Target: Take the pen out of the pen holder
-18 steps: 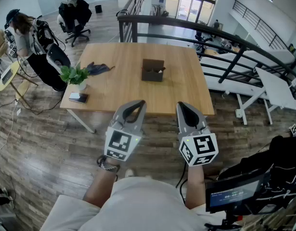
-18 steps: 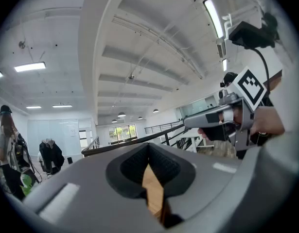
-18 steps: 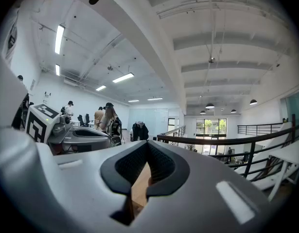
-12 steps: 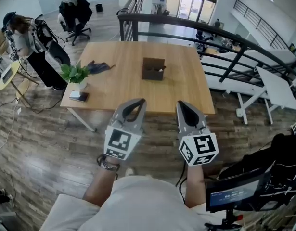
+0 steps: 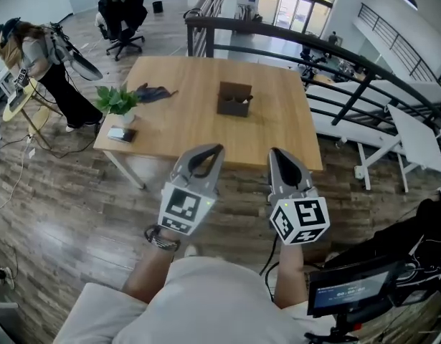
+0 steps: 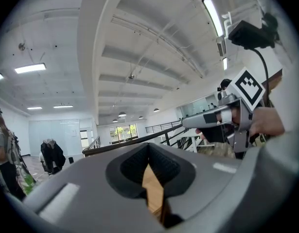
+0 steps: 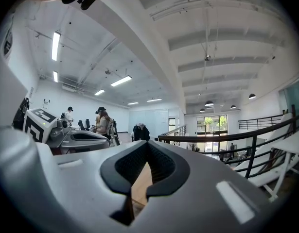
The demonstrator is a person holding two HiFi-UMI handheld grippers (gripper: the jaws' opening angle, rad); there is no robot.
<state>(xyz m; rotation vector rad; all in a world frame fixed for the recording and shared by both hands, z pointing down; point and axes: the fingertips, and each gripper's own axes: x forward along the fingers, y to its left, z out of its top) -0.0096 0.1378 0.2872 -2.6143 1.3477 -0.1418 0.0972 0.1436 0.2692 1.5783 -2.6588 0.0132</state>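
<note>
Both shut, empty: left gripper (image 5: 214, 151), right gripper (image 5: 276, 154), near of table (image 5: 170, 131), well apart from pen holder (image 5: 234, 99); presumably staged before reach.

left gripper (image 5: 208, 153): left of right gripper (image 5: 279, 154), side by side, apart; both short of the table's near edge
table (image 5: 188, 131): ahead of both grippers
pen holder (image 5: 234, 99): on table, ahead, between the two grippers' lines, well apart from both
plant (image 5: 114, 102): on table, ahead-left of left gripper, by the left edge
flat device (image 5: 121, 134): on table, just nearer than plant, at near-left corner
cloth (image 5: 154, 92): on table, just beyond plant
railing (image 5: 313, 49): behind table, continues ahead-right of right gripper
chair (image 5: 123, 16): far ahead-left, past table
screen (image 5: 349, 289): right of right gripper, behind it
</note>
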